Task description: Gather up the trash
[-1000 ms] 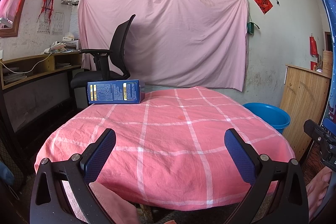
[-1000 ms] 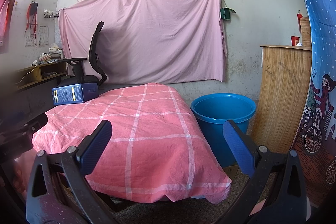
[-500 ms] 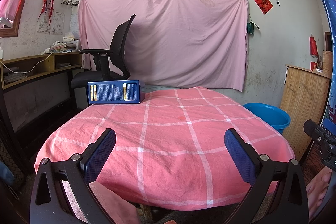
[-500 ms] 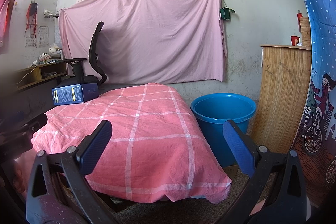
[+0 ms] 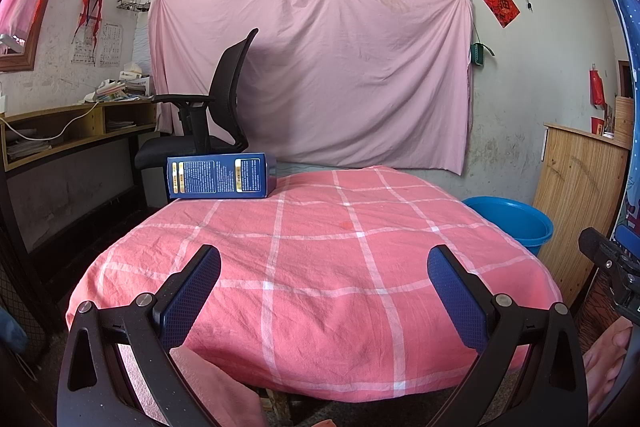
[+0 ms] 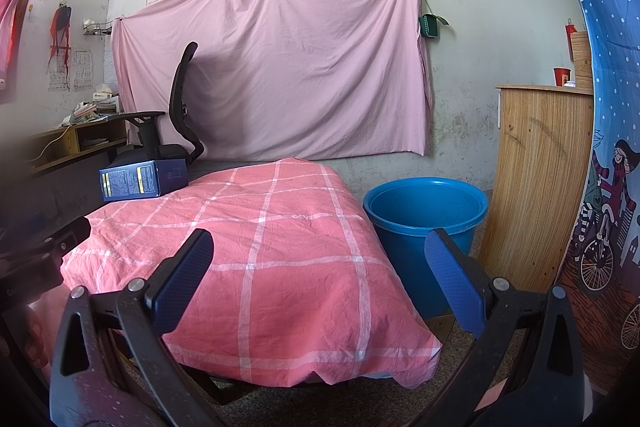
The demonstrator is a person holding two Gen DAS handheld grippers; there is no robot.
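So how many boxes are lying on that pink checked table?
1: the blue box lies at the table's far left corner, near the black chair. Nothing seems hidden.

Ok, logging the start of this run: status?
Both grippers, left and right, open, empty. Blue box on table's far left corner. Blue bucket right. Path clear.

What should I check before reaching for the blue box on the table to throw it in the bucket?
1. Left hand-held gripper open and empty: ok.
2. Right hand-held gripper open and empty: ok.
3. Blue box lying flat at the table's far left corner, nothing on it: ok.
4. Pink checked tablecloth bare between grippers and box: ok.
5. Blue bucket upright, open, right of the table: ok.
6. Box fits the open jaws: cannot tell.
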